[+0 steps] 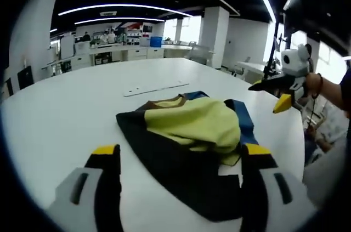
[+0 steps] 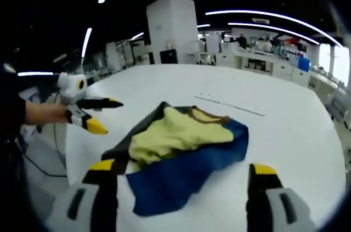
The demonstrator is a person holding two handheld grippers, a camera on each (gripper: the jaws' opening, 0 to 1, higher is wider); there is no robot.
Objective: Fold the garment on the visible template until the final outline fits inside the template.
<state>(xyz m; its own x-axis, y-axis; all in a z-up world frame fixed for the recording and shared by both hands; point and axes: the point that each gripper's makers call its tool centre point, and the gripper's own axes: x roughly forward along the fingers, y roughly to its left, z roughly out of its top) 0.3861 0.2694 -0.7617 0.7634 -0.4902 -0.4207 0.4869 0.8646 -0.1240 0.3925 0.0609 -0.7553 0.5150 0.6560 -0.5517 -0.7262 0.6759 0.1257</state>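
crumpled yellow, blue and black garment [image 1: 192,139] on white table [image 1: 66,111]; left gripper [image 1: 181,158] and right gripper [image 2: 184,177] both released, above it.

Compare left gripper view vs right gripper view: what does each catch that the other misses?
Left gripper view: the garment's black panel nearest the camera, and the right gripper raised open at the right.

Right gripper view: the blue panel nearest the camera, and the left gripper raised open at the left.

Both: the crumpled garment with its yellow part on the white table, both grippers off it, and thin template lines beyond.
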